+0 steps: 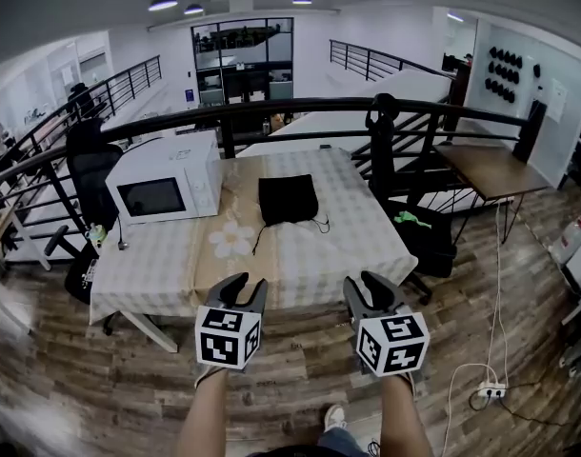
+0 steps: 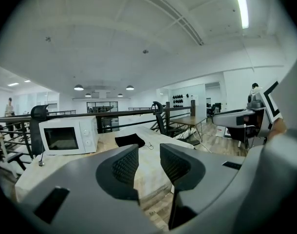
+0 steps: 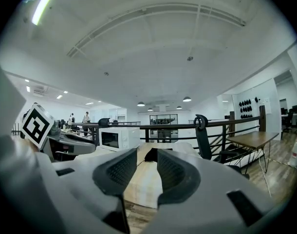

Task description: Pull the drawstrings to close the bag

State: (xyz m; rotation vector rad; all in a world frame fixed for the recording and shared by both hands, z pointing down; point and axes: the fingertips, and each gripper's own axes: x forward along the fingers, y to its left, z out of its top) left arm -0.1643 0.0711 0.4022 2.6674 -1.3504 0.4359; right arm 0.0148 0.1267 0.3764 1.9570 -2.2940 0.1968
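1. Bag (image 1: 288, 199): black, lying flat at the far middle of the table (image 1: 300, 255), just right of the microwave (image 1: 164, 189). Thin drawstrings (image 1: 322, 224) trail from its near corners.
2. Left gripper (image 1: 243, 285): jaws apart, nothing between them. It is over the table's near edge, well apart from the bag.
3. Right gripper (image 1: 370, 285): jaws apart, empty. It is level with the left one, also well apart from the bag.

Black bag (image 1: 288, 199) is lying too small in the head view for its mouth to be read as open or drawn; its drawstrings (image 1: 321, 225) are showing only as thin dark lines. In the right gripper view the jaws of the right gripper (image 3: 147, 153) are hiding part of the bag. The head view's bottom edge is cutting off both forearms (image 1: 207, 417).
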